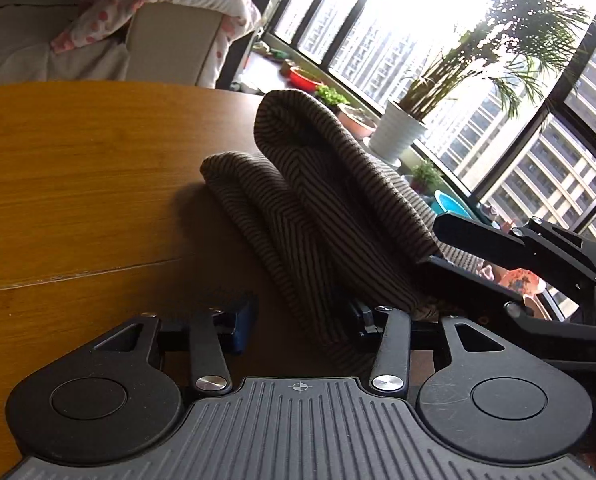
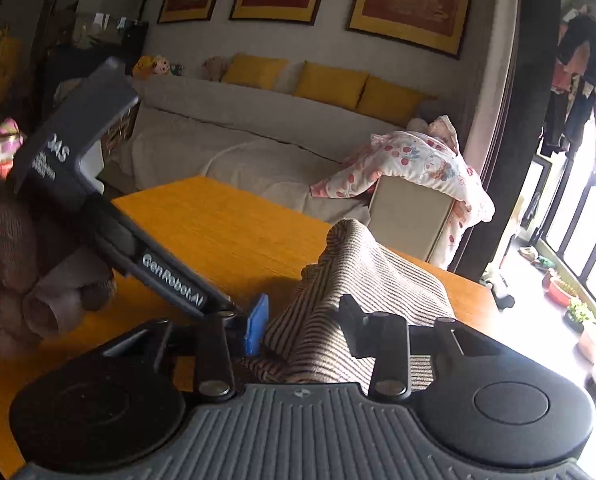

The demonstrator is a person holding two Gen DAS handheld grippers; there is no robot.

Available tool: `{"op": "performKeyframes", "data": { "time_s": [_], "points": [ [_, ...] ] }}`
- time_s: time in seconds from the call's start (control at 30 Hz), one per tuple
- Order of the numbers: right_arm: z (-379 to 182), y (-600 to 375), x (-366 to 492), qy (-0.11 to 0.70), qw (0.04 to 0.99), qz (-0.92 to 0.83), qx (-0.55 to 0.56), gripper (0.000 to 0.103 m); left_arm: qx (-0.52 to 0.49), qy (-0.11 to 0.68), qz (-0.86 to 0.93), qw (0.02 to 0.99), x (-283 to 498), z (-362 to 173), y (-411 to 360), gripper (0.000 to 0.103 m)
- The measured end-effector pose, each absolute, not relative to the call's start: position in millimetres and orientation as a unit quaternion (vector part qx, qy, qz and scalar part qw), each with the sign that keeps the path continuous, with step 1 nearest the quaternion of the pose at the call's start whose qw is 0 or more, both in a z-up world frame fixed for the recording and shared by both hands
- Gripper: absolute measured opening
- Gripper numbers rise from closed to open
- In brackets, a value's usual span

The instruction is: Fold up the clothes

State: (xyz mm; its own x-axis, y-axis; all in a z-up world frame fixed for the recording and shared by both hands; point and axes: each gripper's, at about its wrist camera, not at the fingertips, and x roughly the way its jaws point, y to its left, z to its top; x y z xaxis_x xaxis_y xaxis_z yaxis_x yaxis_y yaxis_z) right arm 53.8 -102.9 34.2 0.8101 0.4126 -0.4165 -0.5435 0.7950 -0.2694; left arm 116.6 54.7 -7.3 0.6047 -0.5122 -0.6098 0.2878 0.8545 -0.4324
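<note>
The brown-and-black striped knit garment lies bunched on the wooden bench. It is soft, light and limp. Both the left hand-held gripper and the right hand-held gripper pinch its near edge.

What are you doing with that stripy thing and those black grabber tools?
A person is folding a brown striped garment on a wooden table, with a gripper in each hand. The left gripper and the right gripper both have the cloth between their jaws near one edge. The garment is bunched up in humps, partly lifted off the table, so the fold is not finished yet.
</note>
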Motion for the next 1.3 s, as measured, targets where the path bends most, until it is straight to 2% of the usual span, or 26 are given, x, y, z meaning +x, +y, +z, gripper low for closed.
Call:
{"op": "performKeyframes", "data": {
  "time_s": [0.07,0.13,0.2,0.23,0.27,0.3,0.33,0.37,0.4,0.43,0.47,0.53,0.6,0.63,0.7,0.73,0.87,1.0,1.03,1.2,1.3],
  "points": [
    [23,-97,48,0.165,0.932,0.244,-0.213,0.07,-0.151,0.379,-0.215,0.887,115,-4,62,0.05],
    [14,-92,45,0.162,0.933,0.229,-0.227,0.076,-0.16,0.377,-0.202,0.89,117,-1,70,0.05],
    [7,-87,47,0.159,0.936,0.205,-0.239,0.076,-0.17,0.379,-0.197,0.888,121,0,74,0.05],
    [6,-87,47,0.154,0.939,0.191,-0.242,0.071,-0.172,0.38,-0.197,0.887,121,0,74,0.05],
    [5,-87,48,0.149,0.942,0.176,-0.245,0.057,-0.173,0.38,-0.199,0.887,122,0,73,0.051],
    [5,-87,48,0.143,0.944,0.162,-0.249,0.051,-0.171,0.38,-0.203,0.886,122,0,71,0.051],
    [6,-87,46,0.134,0.945,0.152,-0.255,0.048,-0.169,0.38,-0.207,0.885,122,0,69,0.051],
    [6,-87,44,0.128,0.946,0.143,-0.263,0.049,-0.168,0.381,-0.211,0.884,122,1,67,0.051],
    [2,-85,45,0.134,0.941,0.14,-0.277,0.054,-0.167,0.381,-0.215,0.883,123,0,65,0.051],
    [-2,-84,45,0.139,0.938,0.136,-0.288,0.067,-0.168,0.381,-0.22,0.882,124,1,62,0.051],
    [-7,-84,47,0.144,0.937,0.129,-0.291,0.071,-0.17,0.38,-0.225,0.881,125,1,60,0.051],
    [-6,-91,49,0.142,0.943,0.126,-0.272,0.07,-0.172,0.378,-0.237,0.878,127,2,55,0.048],
    [3,-99,51,0.138,0.952,0.126,-0.243,0.051,-0.177,0.378,-0.251,0.874,128,2,52,0.043],
    [10,-101,54,0.131,0.955,0.124,-0.237,0.035,-0.182,0.38,-0.259,0.869,130,1,51,0.037],
    [28,-103,57,0.107,0.959,0.126,-0.229,0.031,-0.194,0.387,-0.273,0.859,133,-2,49,0.029],
    [38,-103,59,0.091,0.961,0.129,-0.227,0.03,-0.196,0.389,-0.275,0.857,135,-4,48,0.029],
    [56,-96,63,0.066,0.951,0.167,-0.253,0.03,-0.201,0.394,-0.28,0.852,139,-13,44,0.029],
    [28,-92,63,0.121,0.923,0.212,-0.297,0.03,-0.204,0.398,-0.275,0.851,139,-17,51,0.027],
    [19,-91,57,0.135,0.915,0.222,-0.308,0.03,-0.208,0.399,-0.272,0.851,138,-16,57,0.032],
    [-4,-83,39,0.137,0.902,0.228,-0.342,0.036,-0.242,0.391,-0.239,0.855,134,-10,85,0.036],
    [0,-85,38,0.14,0.906,0.233,-0.325,0.039,-0.271,0.371,-0.241,0.855,134,2,93,0.047]
  ]
}}
